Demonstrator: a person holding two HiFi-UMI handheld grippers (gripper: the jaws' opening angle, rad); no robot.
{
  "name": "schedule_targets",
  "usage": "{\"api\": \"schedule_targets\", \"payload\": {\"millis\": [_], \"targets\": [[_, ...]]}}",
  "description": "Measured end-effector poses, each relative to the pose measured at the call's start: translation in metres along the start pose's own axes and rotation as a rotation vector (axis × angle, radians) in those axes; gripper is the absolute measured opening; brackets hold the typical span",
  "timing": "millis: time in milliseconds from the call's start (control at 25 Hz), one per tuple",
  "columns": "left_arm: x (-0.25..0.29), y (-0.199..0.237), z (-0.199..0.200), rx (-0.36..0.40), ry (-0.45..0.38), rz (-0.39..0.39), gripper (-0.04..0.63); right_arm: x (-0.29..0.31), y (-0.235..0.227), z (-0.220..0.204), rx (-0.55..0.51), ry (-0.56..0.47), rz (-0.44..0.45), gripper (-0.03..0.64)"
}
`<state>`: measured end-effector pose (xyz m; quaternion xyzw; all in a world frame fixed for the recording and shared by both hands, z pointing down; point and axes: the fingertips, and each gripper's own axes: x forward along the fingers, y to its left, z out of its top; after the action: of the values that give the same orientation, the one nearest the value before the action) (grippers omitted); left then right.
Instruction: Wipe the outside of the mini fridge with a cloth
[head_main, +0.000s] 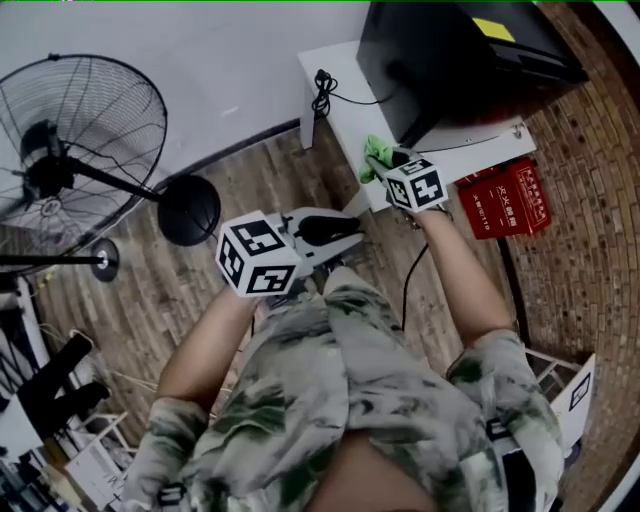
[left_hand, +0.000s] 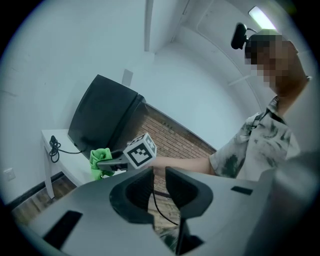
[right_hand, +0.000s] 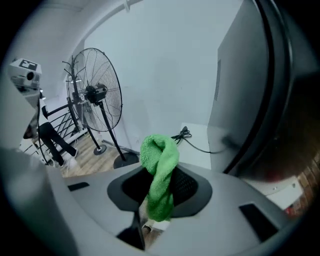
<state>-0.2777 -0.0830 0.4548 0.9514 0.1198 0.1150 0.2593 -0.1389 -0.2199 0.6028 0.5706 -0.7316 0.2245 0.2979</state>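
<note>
Right hand-held gripper clamped on the green cloth, held at the 7 o'clock corner of the mini fridge, above the white desk. Cloth judged light, soft, limp; best pinched mid-fold, with a bunch left free. Left hand-held gripper: jaws slightly parted, empty

Sparse indoor workroom or studio, not a lived-in home: plain white walls, a strip light on the ceiling, a wood-plank floor and a brick-faced wall. A big black pedestal fan stands on the planks, and a white desk against the wall carries a black mini fridge and a coiled cable. A red box with white lettering sits low beside the desk.
</note>
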Motion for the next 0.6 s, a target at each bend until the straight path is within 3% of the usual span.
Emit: {"api": "schedule_targets", "payload": {"millis": [280, 600], "targets": [[0.009, -0.016, -0.012, 0.001, 0.013, -0.014, 0.074, -0.091, 0.040, -0.025, 0.112, -0.145, 0.047, 0.112], [0.019, -0.030, -0.031, -0.008, 0.022, 0.025, 0.072, -0.174, 0.076, -0.057, 0.116, -0.221, 0.121, 0.112]]}}
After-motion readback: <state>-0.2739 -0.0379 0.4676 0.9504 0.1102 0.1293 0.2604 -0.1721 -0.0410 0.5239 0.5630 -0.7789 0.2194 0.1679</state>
